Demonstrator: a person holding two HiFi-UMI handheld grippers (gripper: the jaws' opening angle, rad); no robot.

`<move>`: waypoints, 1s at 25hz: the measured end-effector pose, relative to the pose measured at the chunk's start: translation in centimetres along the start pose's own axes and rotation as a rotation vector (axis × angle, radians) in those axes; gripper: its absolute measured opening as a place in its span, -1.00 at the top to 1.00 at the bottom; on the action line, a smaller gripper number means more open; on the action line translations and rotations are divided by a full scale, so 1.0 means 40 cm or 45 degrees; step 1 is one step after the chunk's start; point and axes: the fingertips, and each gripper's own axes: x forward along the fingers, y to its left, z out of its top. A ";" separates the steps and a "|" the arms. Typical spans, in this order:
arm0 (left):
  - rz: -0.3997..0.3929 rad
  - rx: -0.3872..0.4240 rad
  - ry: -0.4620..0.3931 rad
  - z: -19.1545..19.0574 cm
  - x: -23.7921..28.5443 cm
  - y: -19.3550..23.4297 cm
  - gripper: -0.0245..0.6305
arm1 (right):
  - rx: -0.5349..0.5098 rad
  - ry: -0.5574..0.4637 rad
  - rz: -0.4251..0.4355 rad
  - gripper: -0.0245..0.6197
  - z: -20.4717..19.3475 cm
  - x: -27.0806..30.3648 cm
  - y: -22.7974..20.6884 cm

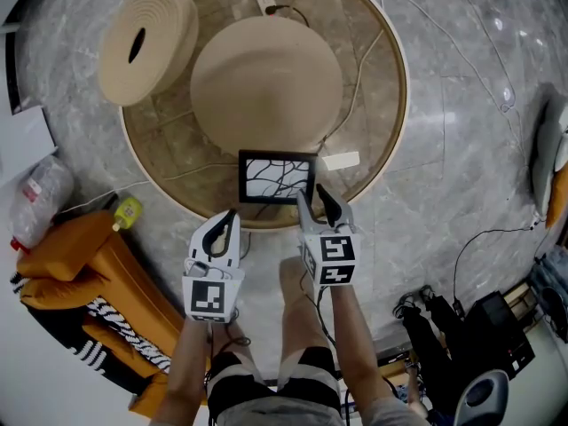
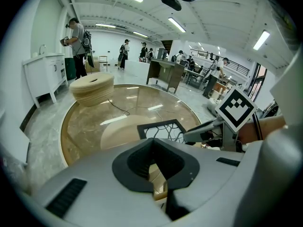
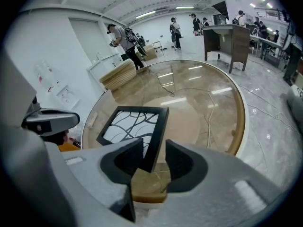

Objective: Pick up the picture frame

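The picture frame [image 1: 276, 177], black-edged with a white panel of dark branching lines, lies flat near the front edge of the round glass table [image 1: 390, 105]. My right gripper [image 1: 312, 195] stands open over the frame's near right corner. In the right gripper view that corner of the frame [image 3: 135, 126] lies between the jaws of the right gripper [image 3: 155, 160], against the left pad, with a gap to the right pad. My left gripper [image 1: 232, 215] hovers just off the table's front edge, left of the frame, fingertips together and empty. From the left gripper [image 2: 154, 142] the frame [image 2: 161, 128] shows ahead.
A ribbed tan disc [image 1: 146, 43] rests on the table's back left, and a tan round base [image 1: 266, 74] shows under the glass. A white card [image 1: 340, 161] lies right of the frame. An orange bag [image 1: 80, 256] sits on the floor at left, black gear [image 1: 497, 327] at lower right.
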 end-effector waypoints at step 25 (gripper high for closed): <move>-0.006 0.059 -0.028 0.028 -0.020 0.013 0.87 | 0.067 0.044 -0.081 0.72 0.005 0.000 -0.018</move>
